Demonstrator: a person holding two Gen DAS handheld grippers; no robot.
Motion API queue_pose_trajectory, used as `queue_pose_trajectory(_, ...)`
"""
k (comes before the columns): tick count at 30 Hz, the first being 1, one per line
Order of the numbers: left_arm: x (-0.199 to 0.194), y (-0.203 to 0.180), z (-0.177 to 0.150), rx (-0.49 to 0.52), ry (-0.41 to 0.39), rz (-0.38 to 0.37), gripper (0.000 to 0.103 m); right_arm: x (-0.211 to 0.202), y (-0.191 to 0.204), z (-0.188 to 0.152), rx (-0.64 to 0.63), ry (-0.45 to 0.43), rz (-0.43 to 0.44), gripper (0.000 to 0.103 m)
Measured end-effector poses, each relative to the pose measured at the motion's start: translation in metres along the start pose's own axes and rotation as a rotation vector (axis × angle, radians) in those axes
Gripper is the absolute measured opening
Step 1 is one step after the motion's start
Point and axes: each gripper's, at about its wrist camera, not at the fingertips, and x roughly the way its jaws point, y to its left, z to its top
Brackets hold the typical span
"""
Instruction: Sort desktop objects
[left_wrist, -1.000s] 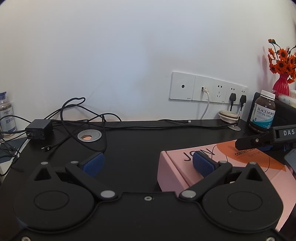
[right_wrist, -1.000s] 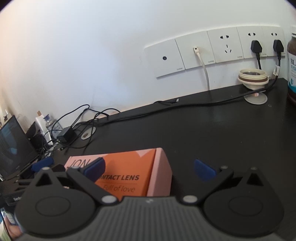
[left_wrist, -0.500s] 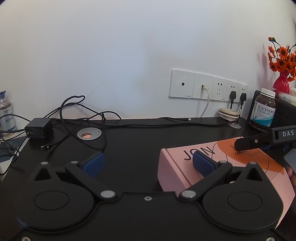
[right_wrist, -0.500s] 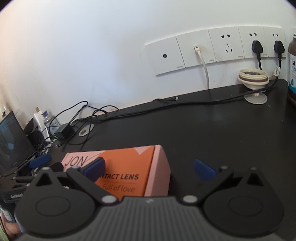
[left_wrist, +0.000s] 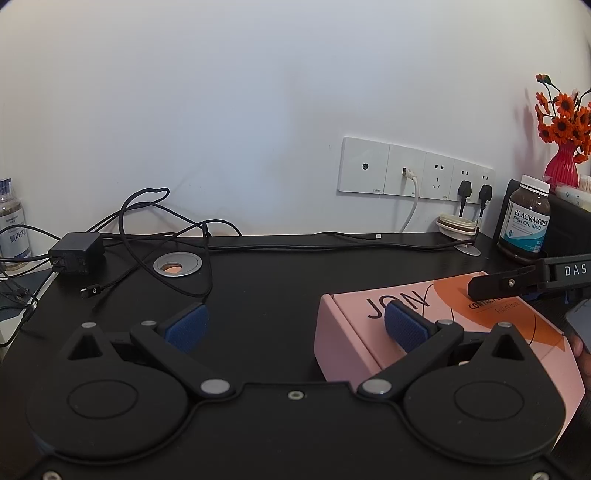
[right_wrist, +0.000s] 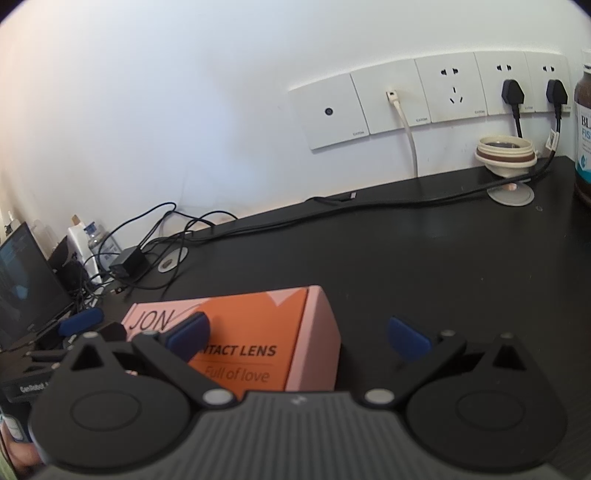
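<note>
Pink-and-orange contact lens box (left_wrist: 436, 332) lies flat on the black desk (left_wrist: 277, 280), near the front edge, one end pointing toward the wall. Both grippers flank it: the left gripper (left_wrist: 295, 325) has jaws wide apart, its right-side pad above the box's left end, its other pad over bare desk; the right gripper (right_wrist: 299, 336) likewise stands wide apart, its left-side pad over the box top, the other clear of the box's right side. Compared with a second ago, the box sits slightly farther back in the right wrist view and the left view shows little shift; neither jaw has begun closing. Judgement: approach phase, no grasp yet. Outward: fish oil bottle (left_wrist: 526, 225) and cables (left_wrist: 155, 229) near the wall.
</note>
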Motion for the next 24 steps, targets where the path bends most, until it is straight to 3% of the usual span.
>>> queue_pose_trajectory(24, -0.0013, -0.0041, 0.0006, 0.025, -0.009, 0.019, 0.103, -0.0045, 0.0078, -0.0039, -0.066, -0.034, -0.030, 0.102)
